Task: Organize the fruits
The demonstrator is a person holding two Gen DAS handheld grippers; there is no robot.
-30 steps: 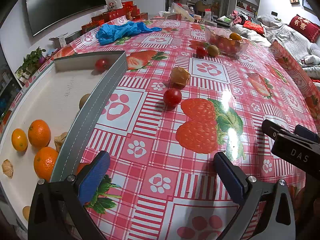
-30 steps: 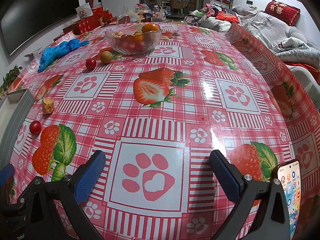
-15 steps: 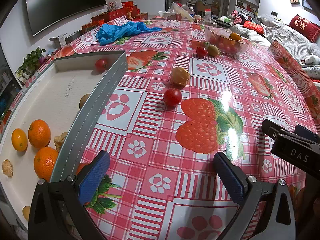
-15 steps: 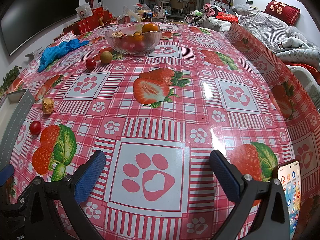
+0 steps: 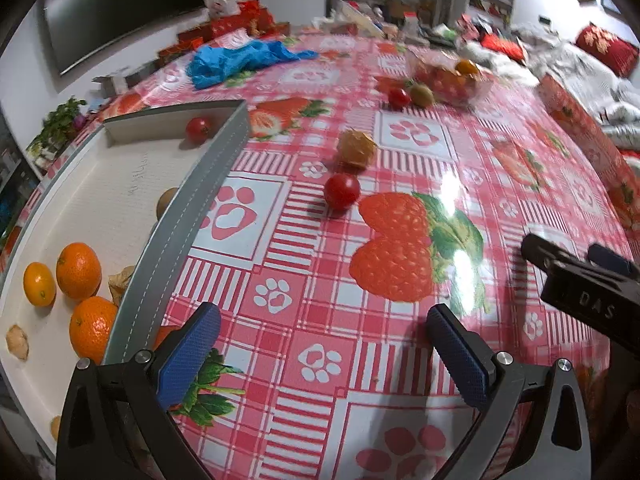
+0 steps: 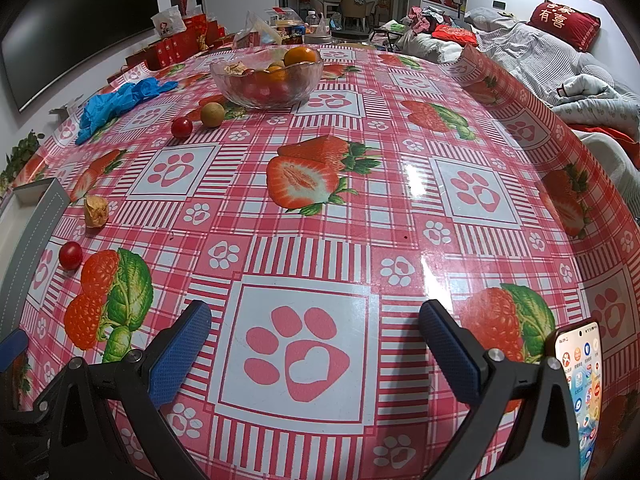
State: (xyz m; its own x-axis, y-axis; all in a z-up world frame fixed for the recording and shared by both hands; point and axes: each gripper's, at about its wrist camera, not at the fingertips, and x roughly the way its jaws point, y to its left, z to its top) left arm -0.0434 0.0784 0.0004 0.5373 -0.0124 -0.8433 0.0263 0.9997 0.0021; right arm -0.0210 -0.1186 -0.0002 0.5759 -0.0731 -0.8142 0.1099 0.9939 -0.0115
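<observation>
My left gripper is open and empty, low over the strawberry tablecloth. Ahead of it lie a red cherry tomato and a papery husk fruit. To its left a grey-walled white tray holds oranges, a tomato and other small fruit. My right gripper is open and empty over a paw-print square. Far ahead stands a glass bowl of fruit, with a loose tomato and a brownish round fruit beside it. The near tomato and husk fruit lie at the left.
Blue gloves lie at the back left. A phone with a lit screen stands at the table's right front edge. Red boxes line the far edge. The right gripper's body shows in the left wrist view.
The left wrist view has gone slightly blurred and tilted, so the left gripper is moving a little. The right gripper and all fruit are unchanged.
</observation>
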